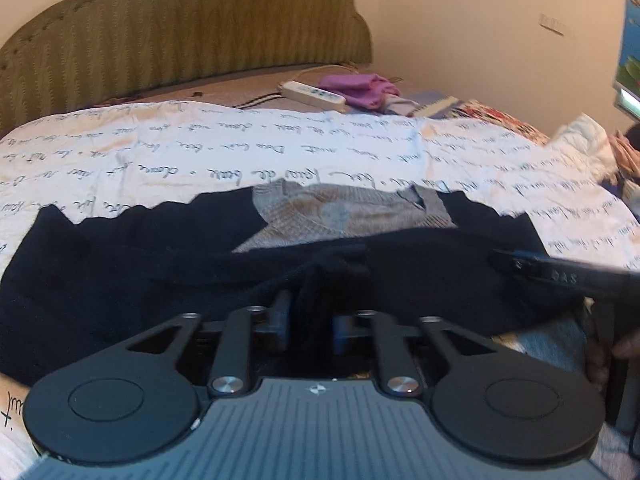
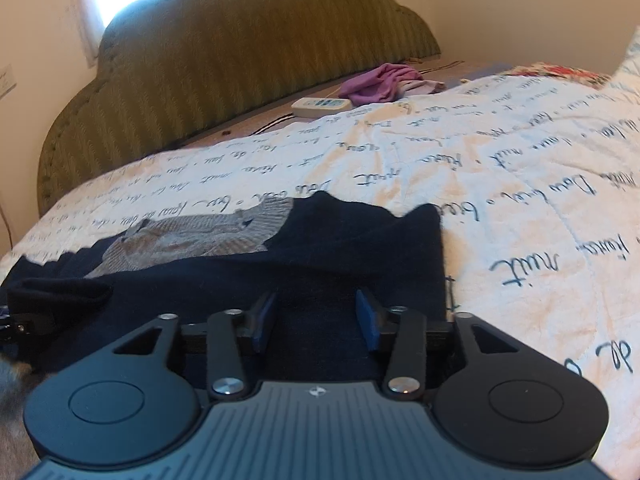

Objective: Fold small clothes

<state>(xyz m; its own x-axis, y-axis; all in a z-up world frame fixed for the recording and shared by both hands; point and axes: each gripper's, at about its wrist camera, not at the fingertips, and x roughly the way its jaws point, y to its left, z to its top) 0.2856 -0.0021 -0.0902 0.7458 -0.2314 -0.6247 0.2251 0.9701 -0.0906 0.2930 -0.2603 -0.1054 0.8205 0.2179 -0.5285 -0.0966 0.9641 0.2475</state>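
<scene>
A bed is filling both views, covered by a white quilt [image 1: 280,148] printed with lines of dark handwriting. A green padded headboard [image 1: 180,36] with a scalloped top is standing at the far side against a cream wall [image 1: 480,20].

A dark navy garment [image 1: 120,264] with a grey knitted panel [image 1: 352,216] is lying spread across the near part of the quilt, stretching from left to right. The grey panel is sitting along its far edge, near the middle. In the right wrist view the same garment [image 2: 352,248] is lying under the camera, its right edge ending on the quilt [image 2: 500,152].

The left gripper [image 1: 310,316] is sitting low over the near edge of the garment, its blue-padded tongs clamping a bunched fold of the navy cloth between them. The right gripper [image 2: 316,320] is hovering just above the right end of the garment, its tongs standing apart with flat cloth showing in the gap; whether they are touching the cloth cannot be told. From the left wrist view, the right gripper [image 1: 532,268] is appearing as a dark blurred shape at the right edge.

Far off, near the headboard, a crumpled purple cloth [image 1: 360,88] is lying just right of a white power strip [image 1: 312,96].
</scene>
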